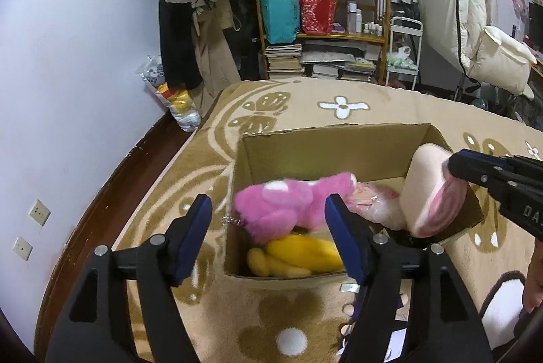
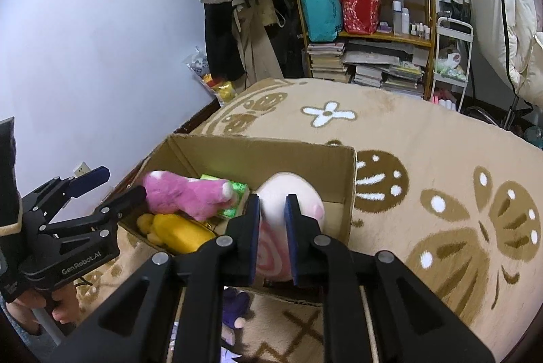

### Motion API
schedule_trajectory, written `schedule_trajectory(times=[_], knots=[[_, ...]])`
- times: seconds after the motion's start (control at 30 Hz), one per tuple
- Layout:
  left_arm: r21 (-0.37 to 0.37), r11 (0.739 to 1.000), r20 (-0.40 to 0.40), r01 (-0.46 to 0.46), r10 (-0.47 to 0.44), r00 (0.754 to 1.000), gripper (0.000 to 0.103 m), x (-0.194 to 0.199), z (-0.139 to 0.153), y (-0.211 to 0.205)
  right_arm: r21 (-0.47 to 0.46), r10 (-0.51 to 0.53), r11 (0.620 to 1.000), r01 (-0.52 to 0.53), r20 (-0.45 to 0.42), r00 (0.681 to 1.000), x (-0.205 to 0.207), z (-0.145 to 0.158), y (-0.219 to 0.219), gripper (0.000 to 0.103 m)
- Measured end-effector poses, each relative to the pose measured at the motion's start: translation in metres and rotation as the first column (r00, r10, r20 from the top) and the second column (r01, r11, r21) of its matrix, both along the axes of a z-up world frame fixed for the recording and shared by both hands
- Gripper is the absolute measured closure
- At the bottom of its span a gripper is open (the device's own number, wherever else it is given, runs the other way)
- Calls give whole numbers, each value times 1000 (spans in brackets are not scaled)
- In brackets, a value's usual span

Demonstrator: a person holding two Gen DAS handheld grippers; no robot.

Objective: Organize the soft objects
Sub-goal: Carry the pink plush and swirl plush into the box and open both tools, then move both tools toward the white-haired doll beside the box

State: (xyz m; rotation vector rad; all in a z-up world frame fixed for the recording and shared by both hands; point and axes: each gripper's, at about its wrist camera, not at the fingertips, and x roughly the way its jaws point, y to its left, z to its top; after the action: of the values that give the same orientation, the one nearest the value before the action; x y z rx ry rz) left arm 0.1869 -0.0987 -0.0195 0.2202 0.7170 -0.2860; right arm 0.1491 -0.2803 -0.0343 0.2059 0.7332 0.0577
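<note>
An open cardboard box stands on a beige patterned blanket. In it lie a yellow plush and a pale pink wrapped item. A blurred pink plush is over the box's left half, just past the open fingers of my left gripper, which do not press on it. My right gripper is shut on a cream plush roll with a pink swirl end, held over the box's right front corner. A green packet shows behind the pink plush.
A purple plush lies on the blanket in front of the box. A person's hand holds the left gripper. Beyond the blanket stand a wooden shelf with bags and books, hanging coats and a white cart.
</note>
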Motion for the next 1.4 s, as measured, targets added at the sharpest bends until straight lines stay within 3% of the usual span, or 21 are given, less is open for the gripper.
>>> schedule_trajectory(times=[0.1, 0.17, 0.23, 0.4, 1.0, 1.4], knots=[[-1, 1000, -7, -16, 16, 1000, 20, 0, 4, 5, -2, -4, 1000, 4, 6, 1000, -7, 6, 1, 79], [-5, 999, -4, -32, 32, 999, 12, -3, 8, 9, -2, -13, 1000, 13, 13, 1000, -12, 11, 1, 54], [-1, 999, -5, -43, 43, 999, 9, -6, 11, 12, -1, -23, 1000, 23, 20, 1000, -20, 18, 1, 37], [-11, 998, -13, -63, 63, 998, 5, -19, 19, 22, -13, -32, 999, 33, 25, 999, -45, 32, 0, 11], [-17, 998, -106, -65, 63, 992, 5, -81, 19, 38, -14, -2, 1000, 0, -106, 994, -114, 8, 27, 10], [-9, 998, -153, -68, 66, 986, 5, -97, 6, 42, -28, 14, 999, -19, -168, 986, -124, -18, 45, 10]])
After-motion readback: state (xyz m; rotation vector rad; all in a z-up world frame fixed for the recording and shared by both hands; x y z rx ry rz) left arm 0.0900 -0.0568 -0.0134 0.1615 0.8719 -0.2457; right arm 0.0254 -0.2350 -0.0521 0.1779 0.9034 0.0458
